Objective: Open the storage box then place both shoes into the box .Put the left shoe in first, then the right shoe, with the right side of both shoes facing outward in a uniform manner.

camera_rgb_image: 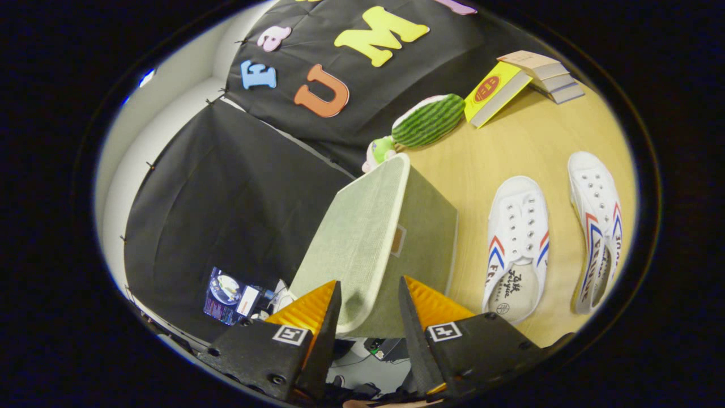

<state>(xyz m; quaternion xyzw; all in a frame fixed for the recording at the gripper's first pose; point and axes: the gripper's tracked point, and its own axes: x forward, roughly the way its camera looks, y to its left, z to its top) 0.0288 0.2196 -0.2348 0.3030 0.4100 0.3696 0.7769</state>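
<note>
Light wooden tabletop [527, 147], black cloth wall [226, 192], pale wall [170, 107] behind.

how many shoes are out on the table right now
2. One white shoe lies on the table just beside the storage box; the other white shoe lies beyond it, farther from the box. The gripper straddles the box lid's edge.

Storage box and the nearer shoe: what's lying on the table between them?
Nothing: in the gripper view, bare table separates the storage box from the nearer shoe. The gripper fingers straddle the box's lid edge.
</note>
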